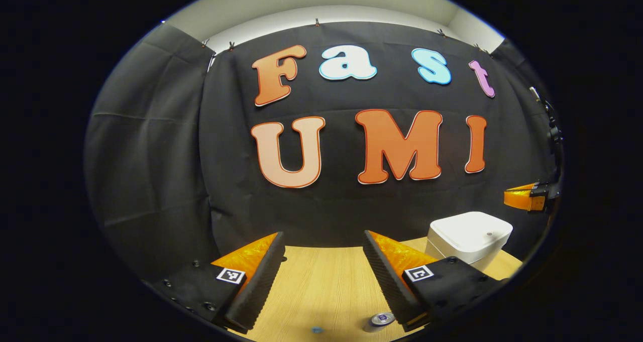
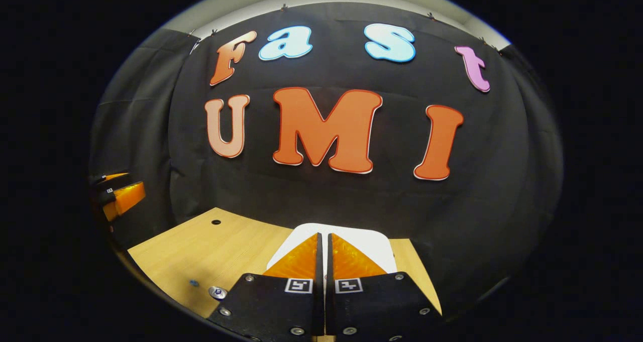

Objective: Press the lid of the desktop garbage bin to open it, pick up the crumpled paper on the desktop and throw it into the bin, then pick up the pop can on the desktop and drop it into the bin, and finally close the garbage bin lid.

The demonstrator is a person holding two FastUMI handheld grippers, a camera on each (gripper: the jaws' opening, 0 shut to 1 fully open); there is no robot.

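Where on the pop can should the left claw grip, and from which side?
The can stands upright on the table, top facing up, just below the open left claw. Probably best to come down from above and close across the round side wall at mid-height, away from the bin.

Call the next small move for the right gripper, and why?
Probably ease the right gripper down onto the bin lid to press it. Its fingers are closed and poised over the white bin, whose lid looks shut; the pop can waits on the table.
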